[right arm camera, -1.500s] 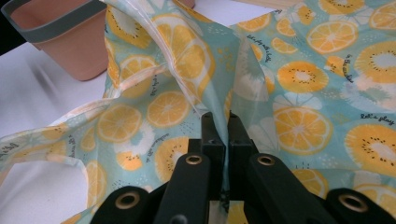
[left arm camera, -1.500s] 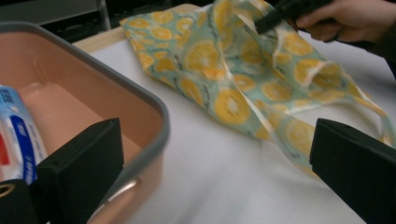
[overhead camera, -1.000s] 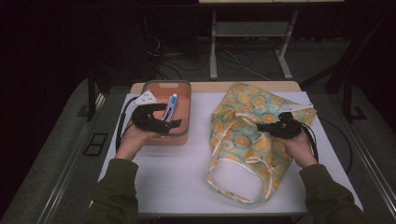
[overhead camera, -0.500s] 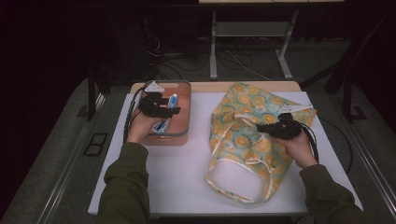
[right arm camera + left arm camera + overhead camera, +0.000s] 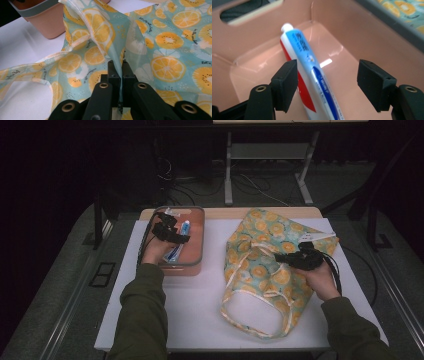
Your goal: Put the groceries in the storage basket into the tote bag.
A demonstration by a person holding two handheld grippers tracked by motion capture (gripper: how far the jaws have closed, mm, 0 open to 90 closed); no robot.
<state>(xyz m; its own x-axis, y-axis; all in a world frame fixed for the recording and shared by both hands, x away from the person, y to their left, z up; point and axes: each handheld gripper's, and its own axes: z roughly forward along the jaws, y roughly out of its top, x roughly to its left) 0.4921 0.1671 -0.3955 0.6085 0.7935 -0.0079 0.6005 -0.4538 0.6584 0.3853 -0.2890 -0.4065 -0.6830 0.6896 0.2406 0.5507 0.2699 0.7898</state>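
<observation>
A blue, white and red toothpaste tube (image 5: 308, 75) lies inside a pink bin (image 5: 195, 227) at the table's back left. My left gripper (image 5: 329, 82) hangs open inside the bin, its jaws straddling the tube without touching it; from above that gripper (image 5: 170, 232) sits over the bin. A teal bag printed with orange slices (image 5: 260, 265) lies flat on the right half of the table. My right gripper (image 5: 121, 72) is shut on a raised fold of the bag's fabric (image 5: 117, 50); in the high view this gripper (image 5: 297, 257) rests over the bag's right side.
The white table top (image 5: 200, 305) has free room in front of the bin and left of the bag. The bag's loop handle (image 5: 250, 315) lies toward the front edge. A white tag (image 5: 315, 236) shows at the bag's far right. Dark floor and cables lie beyond the table.
My left gripper has moved away from me, from the bin's near side to over its middle, above the toothpaste tube. The right gripper has stayed on the bag.
</observation>
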